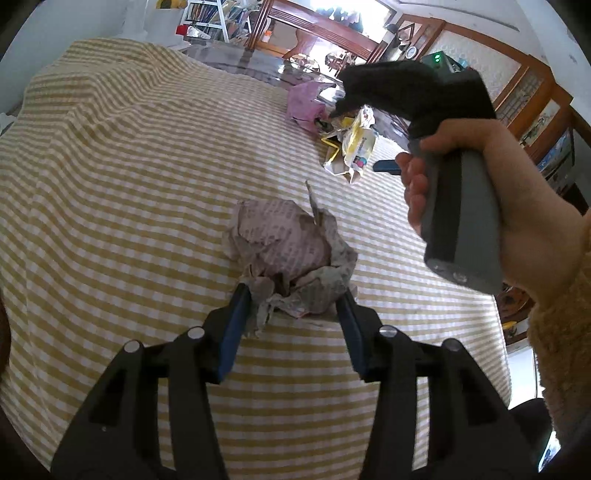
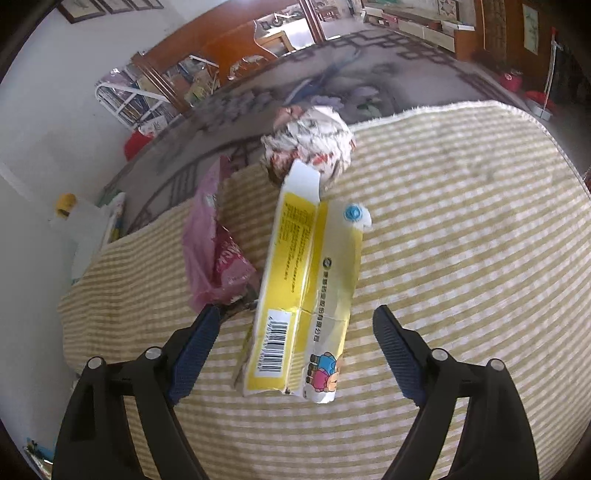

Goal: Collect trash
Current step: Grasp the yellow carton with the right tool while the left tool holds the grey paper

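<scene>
In the left wrist view my left gripper (image 1: pixel 293 295) is shut on a crumpled newspaper ball (image 1: pixel 291 254), its blue pads pressed against both sides, on the yellow-checked cloth (image 1: pixel 129 184). Further back lie a flattened yellow carton (image 1: pixel 356 147) and a pink plastic bag (image 1: pixel 304 101). The person's right hand holds the other gripper body (image 1: pixel 458 206) above them. In the right wrist view my right gripper (image 2: pixel 295 314) is open, its jaws either side of the near end of the yellow carton (image 2: pixel 306 288). The pink bag (image 2: pixel 214 254) lies left of it, a crumpled paper ball (image 2: pixel 310 144) beyond.
The cloth (image 2: pixel 461 221) ends a little past the paper ball, with patterned floor (image 2: pixel 369 74) beyond. Wooden furniture (image 1: pixel 332 26) and shelves (image 1: pixel 207 14) stand far back. A white bottle with a yellow cap (image 2: pixel 66 210) stands left of the cloth.
</scene>
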The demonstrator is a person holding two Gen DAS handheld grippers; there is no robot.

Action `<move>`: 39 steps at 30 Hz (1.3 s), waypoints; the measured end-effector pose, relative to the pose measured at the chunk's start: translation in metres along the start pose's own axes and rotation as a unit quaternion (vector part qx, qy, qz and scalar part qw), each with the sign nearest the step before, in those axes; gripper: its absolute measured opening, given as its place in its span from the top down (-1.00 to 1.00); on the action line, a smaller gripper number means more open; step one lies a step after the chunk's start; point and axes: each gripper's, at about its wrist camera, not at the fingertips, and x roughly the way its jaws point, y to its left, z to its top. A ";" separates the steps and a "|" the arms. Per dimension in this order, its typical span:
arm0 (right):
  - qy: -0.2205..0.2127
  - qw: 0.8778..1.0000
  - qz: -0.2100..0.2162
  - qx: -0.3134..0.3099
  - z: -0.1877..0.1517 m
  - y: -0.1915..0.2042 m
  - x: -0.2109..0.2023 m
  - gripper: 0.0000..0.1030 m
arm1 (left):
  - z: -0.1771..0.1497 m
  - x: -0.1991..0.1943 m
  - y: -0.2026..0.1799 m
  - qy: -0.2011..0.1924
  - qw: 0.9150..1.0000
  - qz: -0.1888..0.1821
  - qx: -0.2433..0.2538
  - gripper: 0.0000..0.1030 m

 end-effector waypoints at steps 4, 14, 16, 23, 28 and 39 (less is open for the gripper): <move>-0.002 1.000 0.004 -0.025 -0.005 0.000 -0.003 0.03 | 0.000 0.000 0.000 0.000 1.000 0.000 0.000 0.09; 0.021 0.996 0.006 -0.081 -0.033 -0.023 -0.036 0.08 | 0.001 0.001 0.002 0.001 1.000 0.001 -0.006 0.01; 0.025 0.994 0.005 -0.102 -0.042 -0.027 -0.045 0.08 | 0.001 0.000 0.003 0.002 1.000 -0.001 -0.010 0.01; 0.027 0.987 -0.004 -0.161 -0.080 -0.038 -0.074 0.08 | 0.001 0.000 0.003 0.001 1.000 -0.001 -0.010 0.01; 0.032 0.980 -0.023 -0.195 -0.104 -0.041 -0.076 0.07 | 0.002 0.000 0.006 0.003 1.000 -0.004 -0.019 -0.01; 0.041 0.984 -0.020 -0.173 -0.111 -0.052 -0.072 -0.11 | 0.000 -0.005 0.007 -0.003 1.000 -0.010 -0.024 -0.21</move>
